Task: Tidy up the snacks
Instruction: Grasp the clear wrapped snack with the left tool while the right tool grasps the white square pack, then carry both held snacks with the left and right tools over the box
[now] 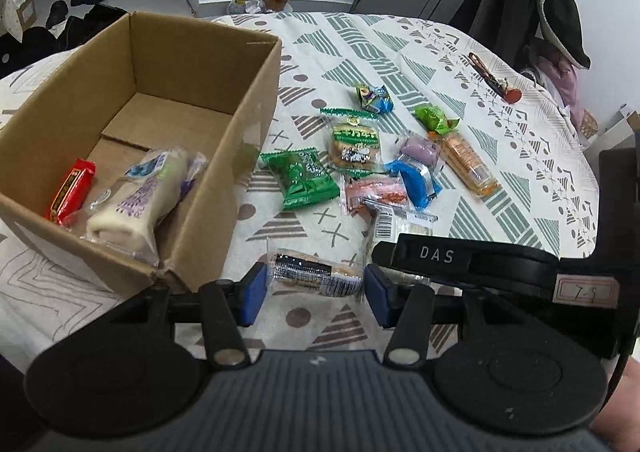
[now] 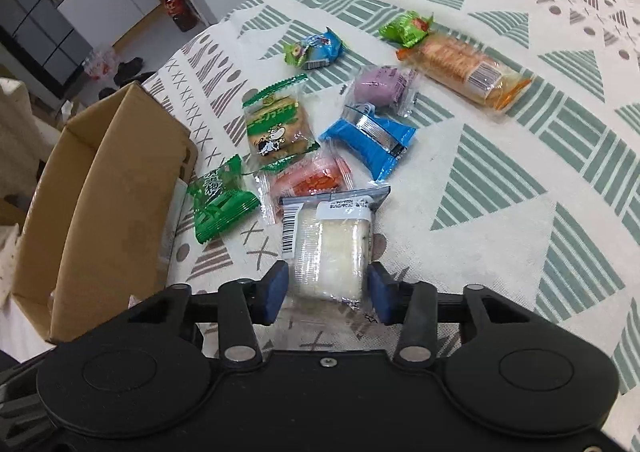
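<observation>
Only in the left view, red packet [image 1: 72,190] inside cardboard box [image 1: 256,100].

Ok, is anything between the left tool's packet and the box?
Only the open cardboard box's near wall; the clear-wrapped barcoded snack packet in the left tool must clear its rim. Nothing else visible intervenes.

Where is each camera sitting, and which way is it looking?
Left wrist: sits on the left gripper, looking along its fingers at a barcoded snack, the cardboard box and the right gripper; a bit of hand shows at the lower right.
Right wrist: sits on the right gripper, looking across the table at a white cake packet.
Both show the box, the green packet and the blue packet.
</observation>
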